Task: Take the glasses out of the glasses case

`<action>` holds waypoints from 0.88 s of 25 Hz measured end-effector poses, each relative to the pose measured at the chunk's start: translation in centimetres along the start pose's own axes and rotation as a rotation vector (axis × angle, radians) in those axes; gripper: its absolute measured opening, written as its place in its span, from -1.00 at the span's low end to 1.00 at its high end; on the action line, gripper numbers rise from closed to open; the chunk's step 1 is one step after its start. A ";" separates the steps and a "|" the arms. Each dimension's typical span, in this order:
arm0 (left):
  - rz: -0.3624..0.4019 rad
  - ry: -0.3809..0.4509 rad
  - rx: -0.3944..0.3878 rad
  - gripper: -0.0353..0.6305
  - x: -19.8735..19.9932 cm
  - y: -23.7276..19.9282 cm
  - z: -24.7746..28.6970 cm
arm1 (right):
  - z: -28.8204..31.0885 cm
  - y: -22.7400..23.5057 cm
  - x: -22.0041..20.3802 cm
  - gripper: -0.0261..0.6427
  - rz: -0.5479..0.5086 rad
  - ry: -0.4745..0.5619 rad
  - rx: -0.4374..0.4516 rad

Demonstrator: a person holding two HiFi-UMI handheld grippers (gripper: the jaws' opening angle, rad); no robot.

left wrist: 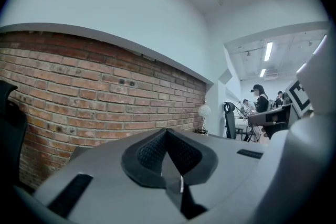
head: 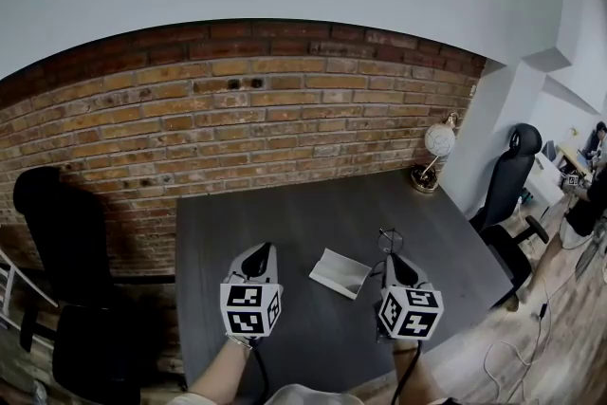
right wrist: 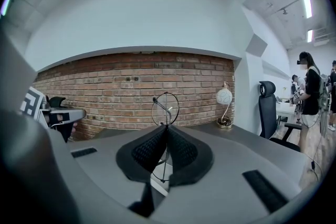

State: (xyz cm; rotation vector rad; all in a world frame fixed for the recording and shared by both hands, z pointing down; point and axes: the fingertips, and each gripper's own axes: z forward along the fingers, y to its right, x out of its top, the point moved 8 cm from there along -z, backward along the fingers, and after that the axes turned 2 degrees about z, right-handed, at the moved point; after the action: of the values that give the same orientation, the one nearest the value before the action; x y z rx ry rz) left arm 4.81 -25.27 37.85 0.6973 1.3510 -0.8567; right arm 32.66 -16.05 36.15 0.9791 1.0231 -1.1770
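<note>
The white glasses case (head: 341, 272) lies open on the dark grey table (head: 285, 213), between my two grippers. My right gripper (head: 391, 259) is to the right of the case and is shut on the thin wire-rimmed glasses (head: 389, 240). In the right gripper view one round lens of the glasses (right wrist: 165, 108) stands up above the closed pads (right wrist: 181, 152), and the frame runs down between them. My left gripper (head: 256, 253) hovers to the left of the case. Its pads (left wrist: 152, 152) meet with nothing between them.
A globe lamp (head: 438, 142) stands at the table's far right corner, against the brick wall (head: 237, 119). Black office chairs stand left (head: 57, 213) and right (head: 507, 175) of the table. People (right wrist: 310, 97) are at desks in the room beyond, to the right.
</note>
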 end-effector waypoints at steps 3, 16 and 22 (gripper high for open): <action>0.002 -0.001 0.003 -0.84 0.0 0.1 0.0 | -0.1 0.1 0.0 -0.81 0.002 0.005 -0.001; 0.015 -0.002 -0.005 -0.84 0.0 1.0 0.0 | -0.6 0.6 -0.3 -0.81 0.030 0.019 0.006; 0.015 -0.009 -0.006 -0.84 -0.1 1.2 0.4 | -0.5 1.0 -0.2 -0.81 0.037 0.020 0.005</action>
State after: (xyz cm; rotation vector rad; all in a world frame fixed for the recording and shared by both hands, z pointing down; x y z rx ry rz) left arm 6.07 -24.98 37.90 0.6973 1.3385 -0.8430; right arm 33.61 -15.43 36.32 1.0111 1.0141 -1.1419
